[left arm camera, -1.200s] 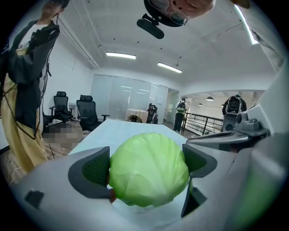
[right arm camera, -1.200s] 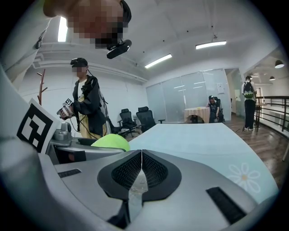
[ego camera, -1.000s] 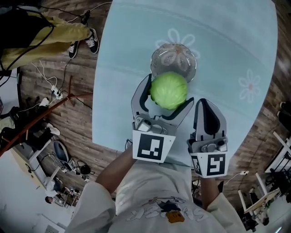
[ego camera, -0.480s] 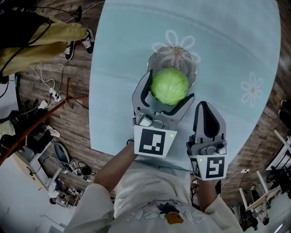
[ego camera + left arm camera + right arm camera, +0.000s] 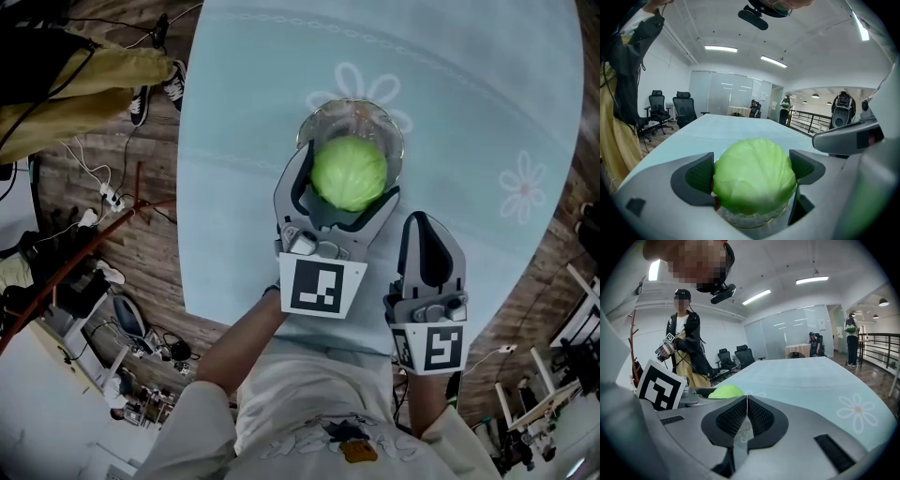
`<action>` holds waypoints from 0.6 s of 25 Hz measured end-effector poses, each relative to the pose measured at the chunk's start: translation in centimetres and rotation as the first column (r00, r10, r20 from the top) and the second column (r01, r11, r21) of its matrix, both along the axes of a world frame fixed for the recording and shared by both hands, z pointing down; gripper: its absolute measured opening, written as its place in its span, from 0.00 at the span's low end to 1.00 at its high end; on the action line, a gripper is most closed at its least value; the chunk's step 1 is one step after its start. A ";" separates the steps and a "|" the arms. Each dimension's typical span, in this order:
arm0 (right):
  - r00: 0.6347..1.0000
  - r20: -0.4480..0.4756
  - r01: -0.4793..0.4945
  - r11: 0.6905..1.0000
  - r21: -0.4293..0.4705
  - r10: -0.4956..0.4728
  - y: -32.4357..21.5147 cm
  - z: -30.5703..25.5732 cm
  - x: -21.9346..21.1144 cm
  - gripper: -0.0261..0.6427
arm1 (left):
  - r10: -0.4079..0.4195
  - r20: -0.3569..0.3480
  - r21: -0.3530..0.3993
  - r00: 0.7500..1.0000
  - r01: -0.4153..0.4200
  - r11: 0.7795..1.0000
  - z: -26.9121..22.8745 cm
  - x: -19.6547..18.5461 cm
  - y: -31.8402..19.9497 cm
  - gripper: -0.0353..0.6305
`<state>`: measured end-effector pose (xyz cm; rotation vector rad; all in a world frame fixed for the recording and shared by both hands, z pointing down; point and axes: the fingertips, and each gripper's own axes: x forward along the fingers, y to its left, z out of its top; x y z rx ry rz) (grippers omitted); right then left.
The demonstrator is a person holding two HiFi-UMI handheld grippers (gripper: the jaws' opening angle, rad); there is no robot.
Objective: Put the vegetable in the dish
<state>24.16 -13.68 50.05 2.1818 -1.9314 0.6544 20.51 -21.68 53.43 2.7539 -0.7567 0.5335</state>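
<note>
A round green cabbage (image 5: 349,172) is clamped between the jaws of my left gripper (image 5: 346,174), right over the clear glass dish (image 5: 352,117) on the pale blue table. In the left gripper view the cabbage (image 5: 754,176) fills the gap between the pads, and the dish (image 5: 752,219) shows just beneath it. My right gripper (image 5: 429,221) hangs to the right of the left one, near the table's front edge, jaws pressed together with nothing in them. In the right gripper view the right gripper (image 5: 746,397) is shut, and the cabbage (image 5: 725,391) peeks over it at left.
The pale blue table (image 5: 469,103) carries white flower prints. A wooden floor with cables and a person's legs and shoes (image 5: 150,80) lies to the left. A person with grippers (image 5: 682,343) stands beyond the table; office chairs stand further back.
My left gripper has carried the cabbage forward, from the dish's near rim to over its middle. The right gripper has stayed nearly in place.
</note>
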 end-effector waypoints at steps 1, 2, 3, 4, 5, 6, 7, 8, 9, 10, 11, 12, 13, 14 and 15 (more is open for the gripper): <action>1.000 0.002 0.000 1.000 -0.001 0.000 -0.1 0.1 0.0 0.07 | 0.001 0.008 -0.002 1.000 -0.001 1.000 0.2 0.0 -0.1 0.82; 1.000 0.005 0.000 1.000 -0.003 0.000 -0.1 0.2 -0.1 0.07 | 0.003 0.015 -0.002 1.000 -0.003 1.000 0.4 0.1 -0.2 0.82; 1.000 0.007 0.000 1.000 -0.004 0.000 -0.1 0.4 -0.1 0.07 | 0.006 0.020 0.000 1.000 -0.006 1.000 0.5 0.3 -0.3 0.82; 1.000 0.008 0.001 1.000 -0.005 -0.001 0.0 0.5 -0.1 0.07 | 0.008 0.025 0.006 1.000 -0.008 1.000 0.7 0.5 -0.4 0.82; 1.000 0.008 0.002 1.000 -0.005 -0.002 0.1 0.6 -0.1 0.07 | 0.008 0.029 0.013 1.000 -0.009 1.000 0.8 0.7 -0.4 0.82; 1.000 0.007 0.004 1.000 -0.007 -0.004 0.2 0.7 -0.1 0.07 | 0.007 0.032 0.019 0.999 -0.007 1.000 0.9 0.8 -0.5 0.82; 1.000 0.006 0.007 1.000 -0.008 -0.007 0.3 0.7 -0.1 0.07 | 0.002 0.036 0.020 0.999 -0.003 1.000 1.0 0.8 -0.6 0.82; 1.000 0.004 0.010 1.000 -0.011 -0.010 0.3 0.8 -0.1 0.07 | -0.003 0.041 0.018 0.999 0.002 1.000 1.2 0.8 -0.6 0.82; 1.000 0.003 0.011 1.000 -0.013 -0.011 0.2 0.8 0.1 0.07 | -0.007 0.048 0.017 0.999 0.006 1.000 1.4 0.8 -0.7 0.82; 1.000 0.001 0.008 1.000 -0.013 -0.008 0.1 0.8 0.3 0.07 | -0.007 0.056 0.020 0.998 0.006 1.000 1.6 0.9 -0.9 0.82; 1.000 -0.001 0.003 1.000 -0.012 -0.003 0.0 0.7 0.4 0.07 | -0.004 0.062 0.029 0.998 0.003 1.000 1.6 1.0 -1.0 0.82; 1.000 -0.003 -0.001 1.000 -0.011 0.001 -0.1 0.7 0.4 0.07 | -0.002 0.068 0.039 0.998 0.000 0.999 1.7 1.1 -1.2 0.82; 1.000 -0.006 -0.001 1.000 -0.012 0.001 -0.2 0.6 0.3 0.07 | -0.004 0.073 0.044 0.997 0.001 0.999 1.8 1.0 -1.4 0.82; 1.000 -0.007 0.001 1.000 -0.013 -0.001 -0.3 0.7 0.1 0.07 | -0.009 0.078 0.048 0.997 0.006 0.999 2.0 0.8 -1.5 0.82; 1.000 -0.008 0.003 1.000 -0.014 -0.003 -0.4 0.7 -0.2 0.07 | -0.014 0.083 0.055 0.996 0.010 0.998 2.2 0.6 -1.7 0.82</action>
